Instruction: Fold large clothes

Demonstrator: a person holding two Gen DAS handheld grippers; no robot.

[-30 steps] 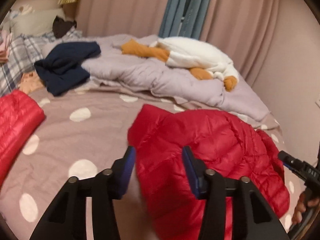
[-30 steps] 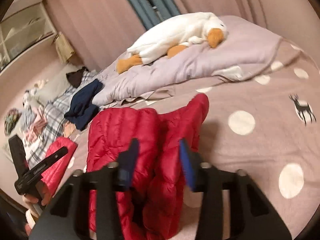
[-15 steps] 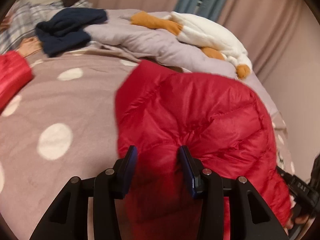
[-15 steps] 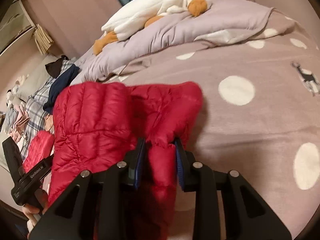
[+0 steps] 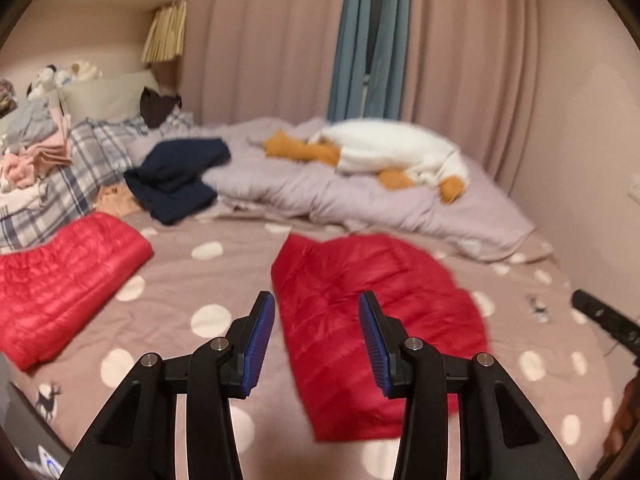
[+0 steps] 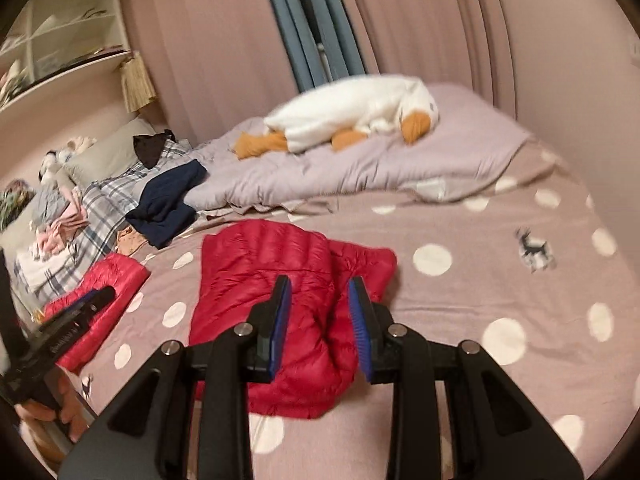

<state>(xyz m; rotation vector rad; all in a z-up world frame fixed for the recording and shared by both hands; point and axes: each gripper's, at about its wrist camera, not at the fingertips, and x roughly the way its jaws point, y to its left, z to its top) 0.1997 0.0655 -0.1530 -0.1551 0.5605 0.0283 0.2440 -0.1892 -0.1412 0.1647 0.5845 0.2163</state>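
Red jacket (image 5: 372, 320) lying folded on the dotted bed (image 5: 192, 292), mid-bed, free of both grippers

Left gripper (image 5: 316, 320) raised above the near edge of the jacket, jaws apart, nothing between them, pads clear of the cloth

Right gripper (image 6: 318, 304) likewise above the jacket's near right part, jaws apart and empty; opening a little narrower than the left's

Second red garment (image 5: 60, 276) flat on the bed to the left, well apart from the jacket, partly behind the left gripper in the right wrist view

Navy garment (image 5: 176, 180) bunched further back on the left, at the edge of the lilac duvet (image 5: 360, 196)

Duvet heaped across the far side of the bed, near the jacket's far edge but not touching it

Plush goose (image 5: 396, 156) stretched on top of the duvet

Plaid pillow (image 5: 76, 176) and pile of pale clothes (image 5: 32, 156) at far left, by the headboard

Pink curtain (image 5: 260, 40) with a blue strip behind the bed; shelf (image 6: 60, 40) up left

Bare sheet between the jacket and the grippers, nothing lying in the way

Both views slightly blurred
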